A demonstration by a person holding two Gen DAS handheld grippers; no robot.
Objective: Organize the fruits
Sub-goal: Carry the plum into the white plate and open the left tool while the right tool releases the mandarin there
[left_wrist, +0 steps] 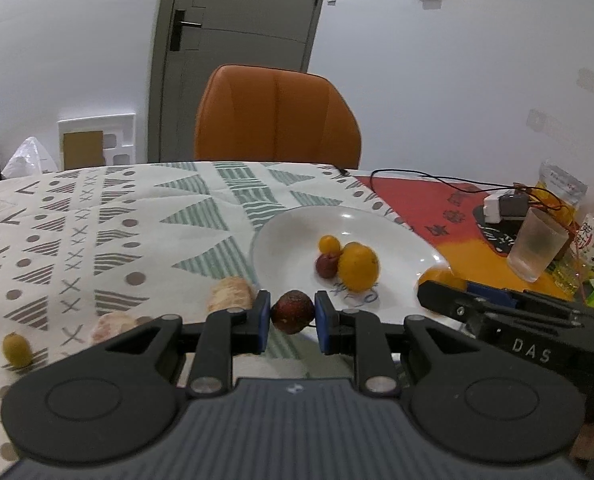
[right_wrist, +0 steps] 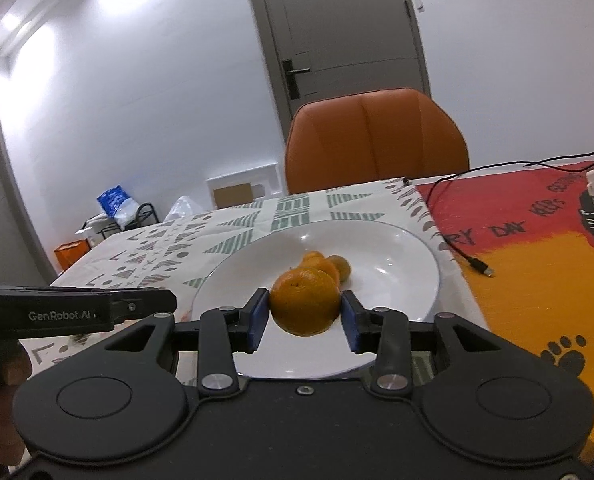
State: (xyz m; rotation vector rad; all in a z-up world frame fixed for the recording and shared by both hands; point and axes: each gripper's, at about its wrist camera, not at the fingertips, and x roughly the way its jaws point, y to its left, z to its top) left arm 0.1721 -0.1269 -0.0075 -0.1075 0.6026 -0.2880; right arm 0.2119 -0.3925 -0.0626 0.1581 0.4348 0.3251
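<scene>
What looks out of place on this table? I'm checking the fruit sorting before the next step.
Some fruit lies off the white plate, loose on the patterned cloth: two peeled citrus pieces and a small green fruit. A black cable trails across the red mat beside the plate.

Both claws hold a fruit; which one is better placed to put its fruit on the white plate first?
Probably the right claw: its orange already hangs over the white plate. The left claw holds its dark red fruit short of the rim.
</scene>
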